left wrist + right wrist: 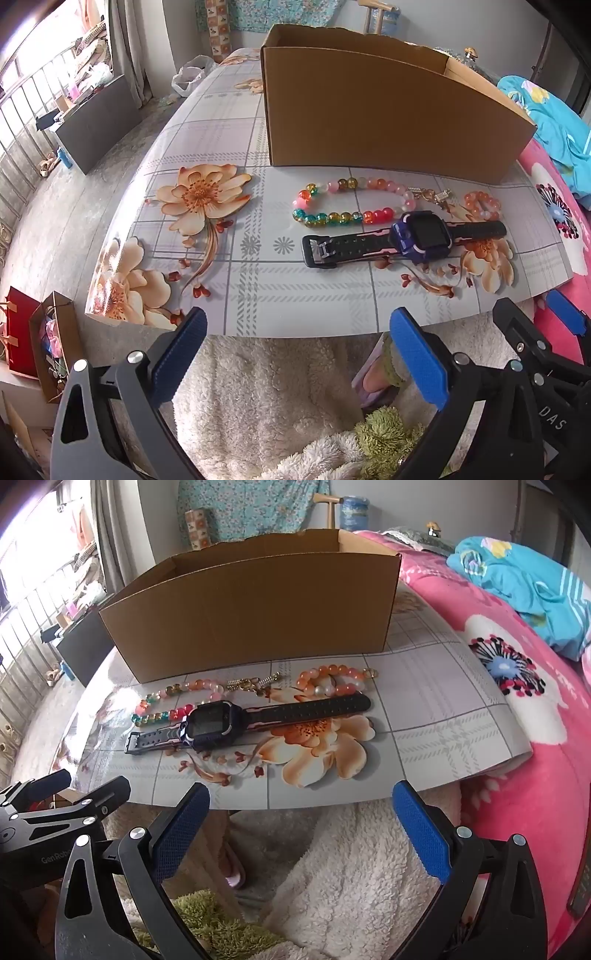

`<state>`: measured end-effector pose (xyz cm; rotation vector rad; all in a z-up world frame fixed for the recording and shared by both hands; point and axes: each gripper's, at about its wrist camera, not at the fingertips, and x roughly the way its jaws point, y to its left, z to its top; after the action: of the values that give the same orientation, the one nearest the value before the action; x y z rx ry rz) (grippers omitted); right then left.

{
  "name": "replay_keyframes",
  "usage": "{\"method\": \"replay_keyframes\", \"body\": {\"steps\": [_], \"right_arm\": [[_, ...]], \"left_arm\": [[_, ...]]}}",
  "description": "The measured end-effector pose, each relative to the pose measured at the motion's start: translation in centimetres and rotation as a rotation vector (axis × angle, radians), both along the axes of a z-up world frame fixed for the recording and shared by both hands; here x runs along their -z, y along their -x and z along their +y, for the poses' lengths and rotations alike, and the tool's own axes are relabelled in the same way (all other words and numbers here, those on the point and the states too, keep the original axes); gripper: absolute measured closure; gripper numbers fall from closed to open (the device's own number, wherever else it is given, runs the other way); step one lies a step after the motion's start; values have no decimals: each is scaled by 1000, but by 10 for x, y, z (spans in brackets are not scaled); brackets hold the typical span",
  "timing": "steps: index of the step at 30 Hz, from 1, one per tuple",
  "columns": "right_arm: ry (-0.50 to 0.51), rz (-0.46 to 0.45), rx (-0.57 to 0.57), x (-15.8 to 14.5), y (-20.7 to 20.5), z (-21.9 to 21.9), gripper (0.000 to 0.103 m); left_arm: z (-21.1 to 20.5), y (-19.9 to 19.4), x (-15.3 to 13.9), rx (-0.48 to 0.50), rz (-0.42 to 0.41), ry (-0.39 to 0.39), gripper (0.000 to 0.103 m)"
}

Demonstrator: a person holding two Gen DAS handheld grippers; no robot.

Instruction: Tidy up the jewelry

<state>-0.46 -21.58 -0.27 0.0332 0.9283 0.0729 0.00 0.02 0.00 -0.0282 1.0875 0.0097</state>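
A long string of coloured glass beads [343,203] [173,703] with a gold clasp lies on the flowered table in front of an open cardboard box [388,125] [251,616]. Beside it rests a small orange and pearl bead bracelet [482,205] [328,681]. A dark blue smartwatch [410,238] [236,723] with a black strap lies nearest the table's front edge. My left gripper [295,354] hangs open over the near edge, nothing between its blue pads. My right gripper [301,827] is open too, just as empty, beside the left one.
The table [295,295] [424,716] wears a glossy flowered cloth. A pink flowered blanket [517,720] and blue cloth [528,587] lie to the right. White fleece [266,398] covers the person's lap below. Paper bags [40,339] stand on the floor at the left.
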Motion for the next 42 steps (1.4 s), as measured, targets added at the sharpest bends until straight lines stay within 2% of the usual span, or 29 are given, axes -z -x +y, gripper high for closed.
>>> {"method": "replay_keyframes", "body": {"steps": [42], "right_arm": [[-24, 10, 5, -2, -7, 0, 7]], "left_arm": [[0, 0, 3, -11, 2, -10, 6]]}}
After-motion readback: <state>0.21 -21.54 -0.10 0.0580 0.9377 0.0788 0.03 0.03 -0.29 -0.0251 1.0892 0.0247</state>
